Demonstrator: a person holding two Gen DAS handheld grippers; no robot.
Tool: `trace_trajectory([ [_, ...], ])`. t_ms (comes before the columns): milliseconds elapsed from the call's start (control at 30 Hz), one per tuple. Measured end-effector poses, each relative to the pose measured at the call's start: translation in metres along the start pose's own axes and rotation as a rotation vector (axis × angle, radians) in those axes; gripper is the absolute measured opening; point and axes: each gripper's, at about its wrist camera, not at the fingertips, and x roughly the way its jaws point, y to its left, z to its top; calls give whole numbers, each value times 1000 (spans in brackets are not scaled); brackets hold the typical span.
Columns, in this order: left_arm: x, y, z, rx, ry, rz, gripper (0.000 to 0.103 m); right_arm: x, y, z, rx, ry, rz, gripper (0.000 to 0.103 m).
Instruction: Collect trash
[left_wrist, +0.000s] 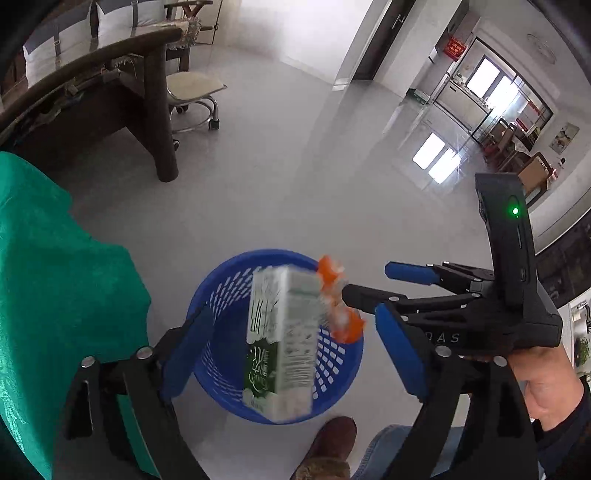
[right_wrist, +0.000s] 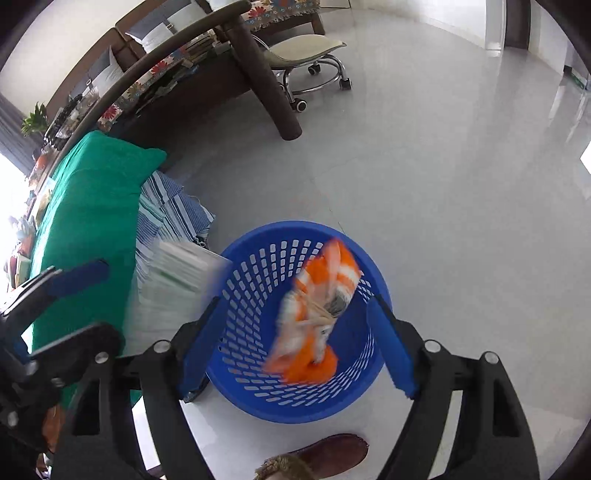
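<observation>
**Pale tiles, blue basket: two bits of trash on their way in**

Glossy pale floor tiles (right_wrist: 443, 184) frame the scene as a green-and-white carton (left_wrist: 282, 339) and an orange-and-white wrapper (right_wrist: 317, 314) blur above the blue perforated basket (right_wrist: 258, 387), neither one held by anything. The wrapper sits squarely over the basket's mouth in the right wrist view; the carton, seen from the left wrist, also lies over the opening, though the right view shows it smeared near the basket's left rim, so a clean landing looks likely but not certain. Both tongs stand spread and empty: the left gripper (left_wrist: 295, 350) straddles the carton without touching it, and the right gripper (right_wrist: 295, 343) brackets the basket. To finish this step well, the holder would do best to keep both tools centred over the opening and clear of the rim until the pieces settle, then check that nothing has bounced out.

Close around the basket are a green cloth (right_wrist: 92, 221) over striped fabric (right_wrist: 173, 218) on the left and a brown shoe (right_wrist: 332, 458) just below it. Farther off stand a dark wooden table leg (right_wrist: 266, 81) and a wheeled stool (right_wrist: 310, 59), well apart and no obstacle.
</observation>
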Motion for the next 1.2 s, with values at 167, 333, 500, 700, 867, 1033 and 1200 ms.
trace_trajectory([
  [167,-46,2,-3,-6,-65,8,91,-23,1,-3,-4,-85,-53,82],
  [333,-140,19,-42,-4,-194,49,97,-58,44,-4,-105,-220,-97,89],
  [500,-220,85,-114,-100,-235,206,98,-89,140,-22,-267,-353,-45,92],
  [700,-282,198,-196,-310,-200,463,98,-70,274,-68,-413,-307,111,94],
  [867,-309,273,-238,-410,-180,571,98,-28,365,-86,-504,-235,120,94],
  [1033,-316,325,-256,-466,-161,594,98,3,418,-96,-563,-167,104,94],
  [1200,-311,357,-241,-466,-153,603,98,35,455,-96,-612,-125,41,95],
])
